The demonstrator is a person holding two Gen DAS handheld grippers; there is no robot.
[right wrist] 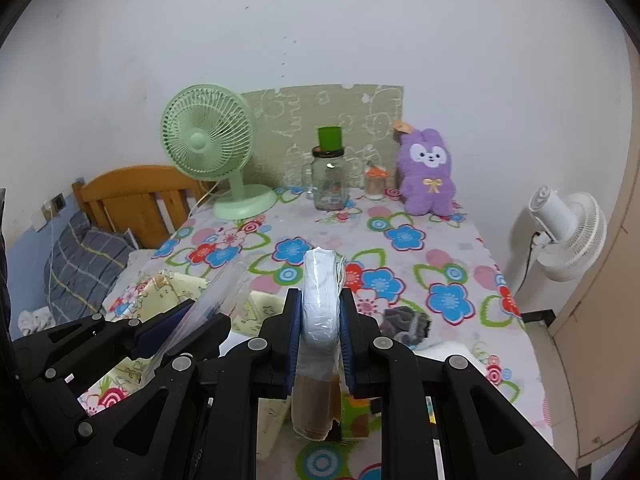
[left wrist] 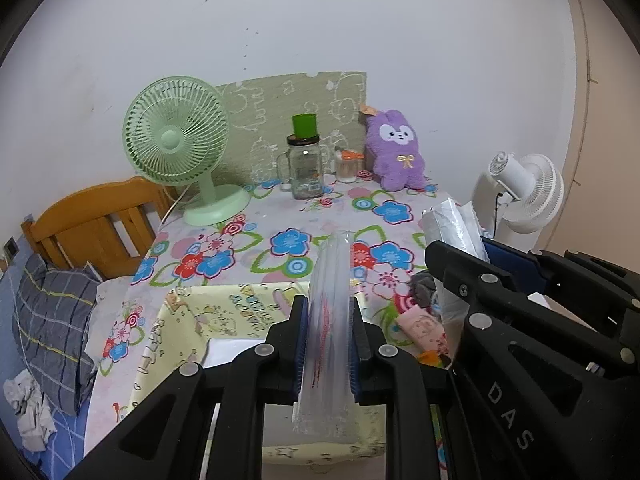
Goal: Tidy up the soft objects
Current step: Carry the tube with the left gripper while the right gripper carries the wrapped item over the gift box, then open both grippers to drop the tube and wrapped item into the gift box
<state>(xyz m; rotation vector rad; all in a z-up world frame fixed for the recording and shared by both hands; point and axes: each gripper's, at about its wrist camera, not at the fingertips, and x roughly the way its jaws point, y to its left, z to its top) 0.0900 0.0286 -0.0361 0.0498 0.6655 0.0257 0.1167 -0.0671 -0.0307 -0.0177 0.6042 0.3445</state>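
Observation:
My left gripper (left wrist: 330, 312) is shut on a flat clear plastic packet (left wrist: 330, 280) with red print, held on edge above a pale yellow fabric storage box (left wrist: 180, 320). My right gripper (right wrist: 320, 304) is shut on a white soft item wrapped in clear plastic (right wrist: 320, 292), with a brown part hanging below. In the left wrist view the right gripper (left wrist: 460, 264) sits to the right with its wrapped item (left wrist: 452, 228). In the right wrist view the left gripper (right wrist: 192, 316) is at lower left over the box (right wrist: 172, 284). A grey sock (right wrist: 406, 320) lies on the flowered tablecloth (right wrist: 440, 264).
At the table's back stand a green desk fan (left wrist: 176, 148), a glass mug jar (left wrist: 306, 168) with a green cup on it, a small jar (left wrist: 347, 166) and a purple plush rabbit (left wrist: 396, 148). A white fan (right wrist: 568, 236) stands right of the table. A bed with a pillow (left wrist: 52, 320) lies left.

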